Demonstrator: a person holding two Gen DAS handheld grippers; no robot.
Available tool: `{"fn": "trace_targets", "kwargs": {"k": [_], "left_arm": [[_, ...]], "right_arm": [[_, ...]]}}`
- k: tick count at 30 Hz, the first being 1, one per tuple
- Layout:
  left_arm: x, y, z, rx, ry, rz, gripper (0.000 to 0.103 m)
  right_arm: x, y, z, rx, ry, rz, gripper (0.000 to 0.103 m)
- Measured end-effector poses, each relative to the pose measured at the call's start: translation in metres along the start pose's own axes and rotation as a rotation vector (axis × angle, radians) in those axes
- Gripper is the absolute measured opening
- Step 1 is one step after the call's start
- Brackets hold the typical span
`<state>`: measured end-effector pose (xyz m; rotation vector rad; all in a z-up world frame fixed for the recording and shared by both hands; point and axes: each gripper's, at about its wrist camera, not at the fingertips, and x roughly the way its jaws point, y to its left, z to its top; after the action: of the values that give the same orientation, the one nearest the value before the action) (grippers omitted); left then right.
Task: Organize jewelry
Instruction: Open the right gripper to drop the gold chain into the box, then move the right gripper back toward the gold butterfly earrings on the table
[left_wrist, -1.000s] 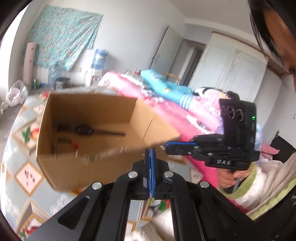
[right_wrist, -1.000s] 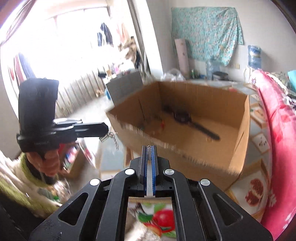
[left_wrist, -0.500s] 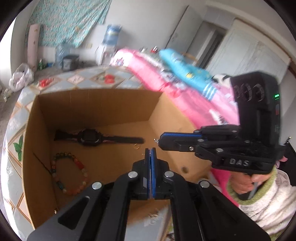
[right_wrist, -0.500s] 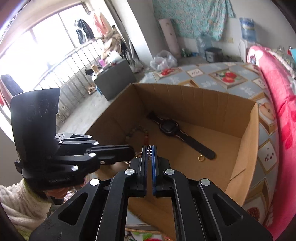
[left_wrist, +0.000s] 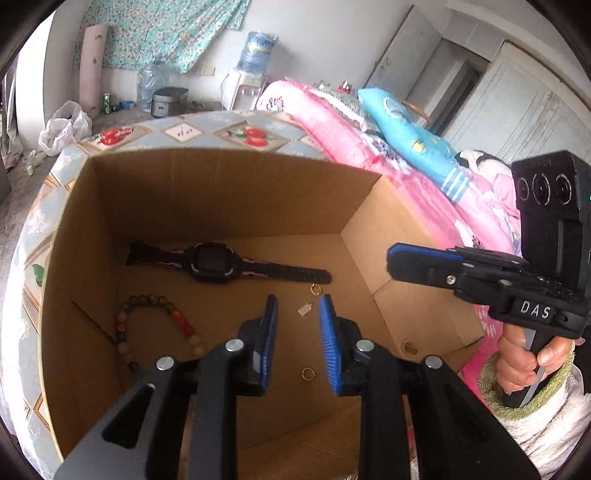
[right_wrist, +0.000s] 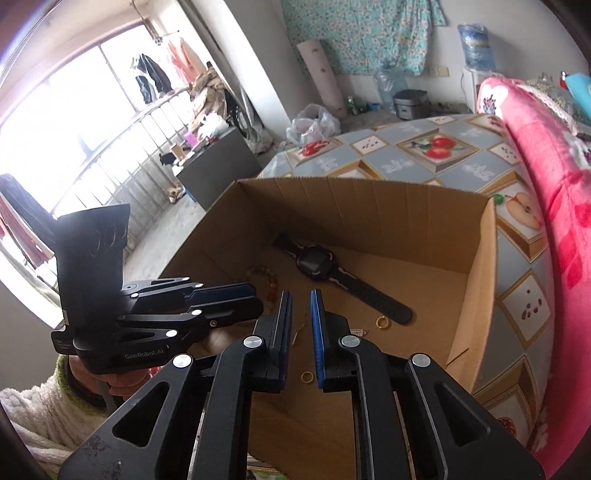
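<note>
An open cardboard box (left_wrist: 221, 199) (right_wrist: 369, 214) holds a black watch (left_wrist: 212, 262) (right_wrist: 314, 260), a bead bracelet (left_wrist: 123, 332) (right_wrist: 271, 284), two gold rings (left_wrist: 314, 289) (left_wrist: 307, 373) and a small silver pendant (left_wrist: 304, 309). My left gripper (left_wrist: 298, 301) (right_wrist: 256, 299) hangs over the box floor, its jaws opening with nothing between the pads. My right gripper (right_wrist: 300, 295) (left_wrist: 393, 260) hovers beside it, its jaws also opening. A thin gold chain (right_wrist: 304, 319) shows through the right gripper's gap, clear of the pads. One ring (right_wrist: 382, 323) lies by the watch strap.
The box stands on a table with a fruit-patterned cloth (right_wrist: 424, 147). A pink blanket (left_wrist: 332, 122) (right_wrist: 546, 166) is heaped along the right side. A hand in a fleecy sleeve (left_wrist: 517, 354) holds the right gripper's handle. Bags and a water dispenser (left_wrist: 255, 48) stand by the far wall.
Both grippers came in over the box and tilted down into it. Their jaws were shut before and now stand parted. The small chain at the right gripper's tips is no longer pinched.
</note>
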<state>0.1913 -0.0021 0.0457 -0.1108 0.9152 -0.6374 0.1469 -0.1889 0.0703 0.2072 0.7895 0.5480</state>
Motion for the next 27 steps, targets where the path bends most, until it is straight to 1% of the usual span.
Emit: {"fn": "trace_targets", "kwargs": {"k": [3,6,11,15,16,18,19,21,22,23,24,26,27], "left_arm": [[-0.017,-0.005,-0.001,0.011,-0.057,-0.006,0.022],[-0.036,-0.012,-0.006,0.029,-0.116,-0.032,0.022],[-0.074,-0.025,-0.031,0.081,-0.214,-0.095,0.023],[-0.097,-0.033,-0.058,0.13,-0.25,-0.138,0.023],[-0.101,-0.036,-0.066,0.142,-0.251,-0.152,0.024],[-0.105,-0.04,-0.082,0.164,-0.233,-0.185,0.028],[-0.106,-0.041,-0.089,0.172,-0.227,-0.193,0.029],[-0.103,-0.045,-0.103,0.186,-0.195,-0.2,0.035],[-0.1,-0.047,-0.108,0.187,-0.18,-0.192,0.038],[-0.095,-0.048,-0.114,0.186,-0.162,-0.177,0.045],[-0.091,-0.048,-0.119,0.185,-0.15,-0.165,0.048],[-0.077,-0.047,-0.128,0.167,-0.111,-0.12,0.05],[-0.072,-0.046,-0.131,0.157,-0.096,-0.101,0.051]], "right_arm": [[-0.015,0.001,-0.002,0.017,-0.047,0.01,0.012],[-0.033,0.004,-0.01,0.018,-0.095,0.019,0.012],[-0.064,0.009,-0.03,0.006,-0.159,0.034,0.012],[-0.081,0.016,-0.055,-0.019,-0.171,0.051,0.014],[-0.084,0.019,-0.064,-0.029,-0.169,0.048,0.015],[-0.086,0.021,-0.076,-0.039,-0.159,0.051,0.016],[-0.086,0.022,-0.082,-0.04,-0.153,0.052,0.016],[-0.083,0.023,-0.097,-0.036,-0.131,0.044,0.016],[-0.081,0.023,-0.103,-0.031,-0.121,0.04,0.017],[-0.076,0.022,-0.11,-0.014,-0.103,0.033,0.018],[-0.071,0.019,-0.116,0.003,-0.086,0.03,0.019],[-0.057,0.015,-0.127,0.039,-0.047,0.012,0.02],[-0.05,0.013,-0.133,0.049,-0.027,-0.001,0.022]]}}
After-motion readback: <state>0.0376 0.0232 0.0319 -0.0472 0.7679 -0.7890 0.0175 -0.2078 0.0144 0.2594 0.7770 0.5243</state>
